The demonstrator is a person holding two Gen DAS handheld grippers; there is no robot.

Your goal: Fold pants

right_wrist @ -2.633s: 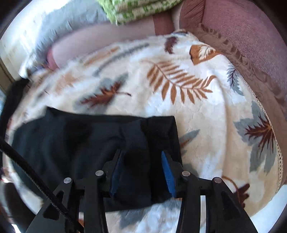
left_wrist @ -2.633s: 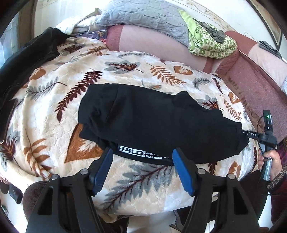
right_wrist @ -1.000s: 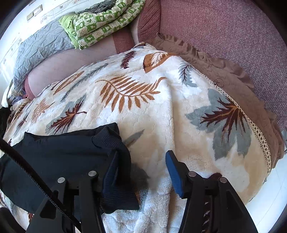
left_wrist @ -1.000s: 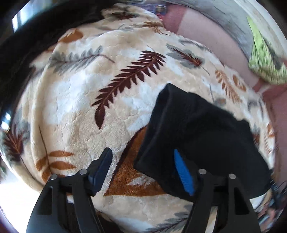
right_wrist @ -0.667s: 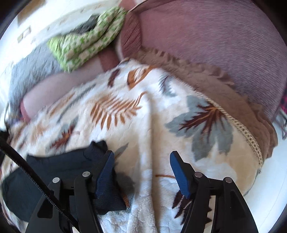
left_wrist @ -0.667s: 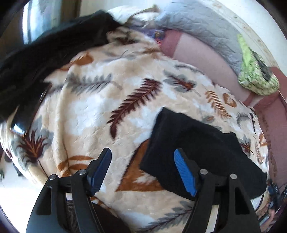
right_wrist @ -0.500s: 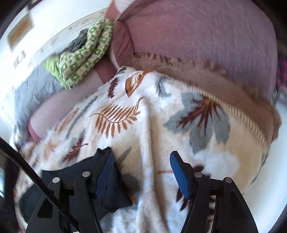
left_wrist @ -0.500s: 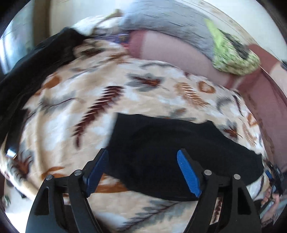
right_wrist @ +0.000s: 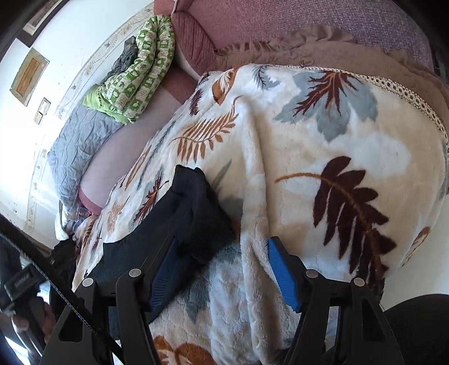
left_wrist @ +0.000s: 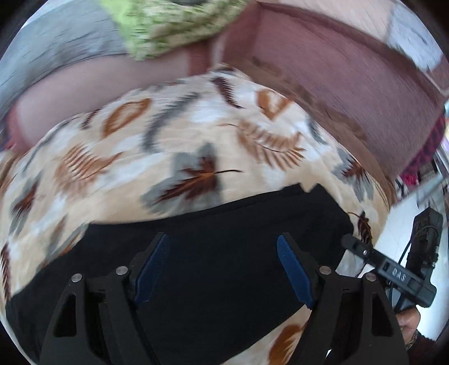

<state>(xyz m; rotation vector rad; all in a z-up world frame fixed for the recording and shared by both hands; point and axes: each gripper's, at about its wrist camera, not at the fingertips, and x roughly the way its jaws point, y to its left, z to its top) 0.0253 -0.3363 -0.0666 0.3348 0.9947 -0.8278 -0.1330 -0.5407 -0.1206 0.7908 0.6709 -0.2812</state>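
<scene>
The black pants [left_wrist: 224, 247] lie folded into a flat strip on the leaf-patterned blanket [left_wrist: 182, 146]. My left gripper [left_wrist: 221, 266] is open and empty, hovering over the middle of the strip; this view is blurred. In the right wrist view the pants' right end [right_wrist: 193, 213] lies on the blanket [right_wrist: 322, 157]. My right gripper [right_wrist: 221, 269] is open and empty, just off that end, its left finger [right_wrist: 164, 278] over the black cloth and its right finger over bare blanket. The right gripper also shows in the left wrist view [left_wrist: 390, 269].
A green patterned quilt [right_wrist: 134, 75] and a grey quilted cover [right_wrist: 75, 146] lie at the back on the pink sofa [right_wrist: 280, 19]. The blanket drops off over the seat edge at the right and front. Dark clothing [right_wrist: 61, 252] sits at the far left.
My left gripper swung right from the pants' left end to over the middle. My right gripper let go of the right end, opened wider and backed off. The pants stayed flat.
</scene>
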